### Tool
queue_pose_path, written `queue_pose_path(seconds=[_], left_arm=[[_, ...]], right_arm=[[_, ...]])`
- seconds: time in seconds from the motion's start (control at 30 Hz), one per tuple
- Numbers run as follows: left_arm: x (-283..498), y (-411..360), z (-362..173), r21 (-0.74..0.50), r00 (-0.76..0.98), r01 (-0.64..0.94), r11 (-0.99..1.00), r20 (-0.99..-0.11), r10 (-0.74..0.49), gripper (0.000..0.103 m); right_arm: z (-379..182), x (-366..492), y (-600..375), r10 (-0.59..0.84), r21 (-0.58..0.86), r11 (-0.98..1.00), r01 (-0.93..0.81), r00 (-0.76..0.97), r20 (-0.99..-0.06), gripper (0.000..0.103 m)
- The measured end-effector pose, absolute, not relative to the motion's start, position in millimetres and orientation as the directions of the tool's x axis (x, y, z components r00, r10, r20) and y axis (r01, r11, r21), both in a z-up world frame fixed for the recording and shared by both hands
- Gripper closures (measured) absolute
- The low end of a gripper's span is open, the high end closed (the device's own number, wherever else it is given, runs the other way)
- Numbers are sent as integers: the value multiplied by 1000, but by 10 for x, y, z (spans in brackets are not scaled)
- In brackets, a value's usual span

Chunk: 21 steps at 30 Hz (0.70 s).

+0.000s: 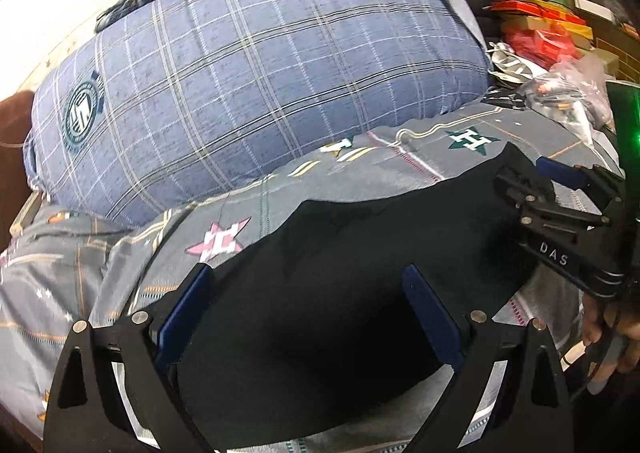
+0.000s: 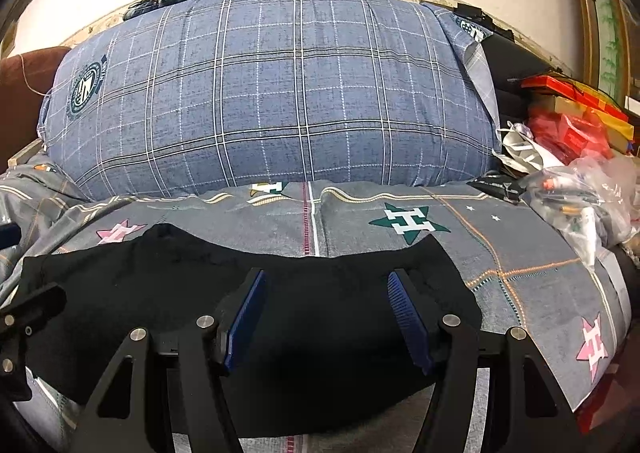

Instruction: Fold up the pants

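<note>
A big blue plaid pillow [image 2: 272,93] lies far on the grey star-print bedsheet [image 2: 520,253]. The black pants [image 2: 240,293] lie flat on the near sheet. Above them, left gripper [image 1: 308,305] and right gripper [image 2: 326,313] are both spread, grasping nothing.

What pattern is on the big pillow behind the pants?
Blue plaid with white lines on the pillow, clearest in the right wrist view.

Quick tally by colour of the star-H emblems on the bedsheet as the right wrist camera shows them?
Green star-H emblems: 2, the second partly tucked under the plaid pillow
Pink star-H emblems: 2
Total: 4
</note>
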<state>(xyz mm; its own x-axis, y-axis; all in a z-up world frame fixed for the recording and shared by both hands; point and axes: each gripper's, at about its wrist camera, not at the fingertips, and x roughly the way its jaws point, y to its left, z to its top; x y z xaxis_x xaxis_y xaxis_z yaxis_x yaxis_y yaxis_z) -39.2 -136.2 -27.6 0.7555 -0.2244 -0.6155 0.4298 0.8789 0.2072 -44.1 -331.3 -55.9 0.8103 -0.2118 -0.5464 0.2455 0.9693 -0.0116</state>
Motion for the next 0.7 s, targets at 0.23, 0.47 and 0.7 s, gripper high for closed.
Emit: queue_pose_path(seconds=[0.23, 0.47, 0.7], left_arm=[[-430, -1575, -293, 246, 754, 474, 845, -609, -245, 6], [-249, -1731, -357, 213, 693, 529, 821, -666, -274, 6], [41, -2104, -300, 159, 597, 624, 765, -728, -336, 6]], right_arm=[[-581, -588, -3774, -130, 163, 951, 261, 820, -557, 38], [-825, -880, -4692, 103, 638, 723, 266, 871, -480, 39], [-1070, -923, -4980, 180, 757, 576, 308, 856, -485, 39]])
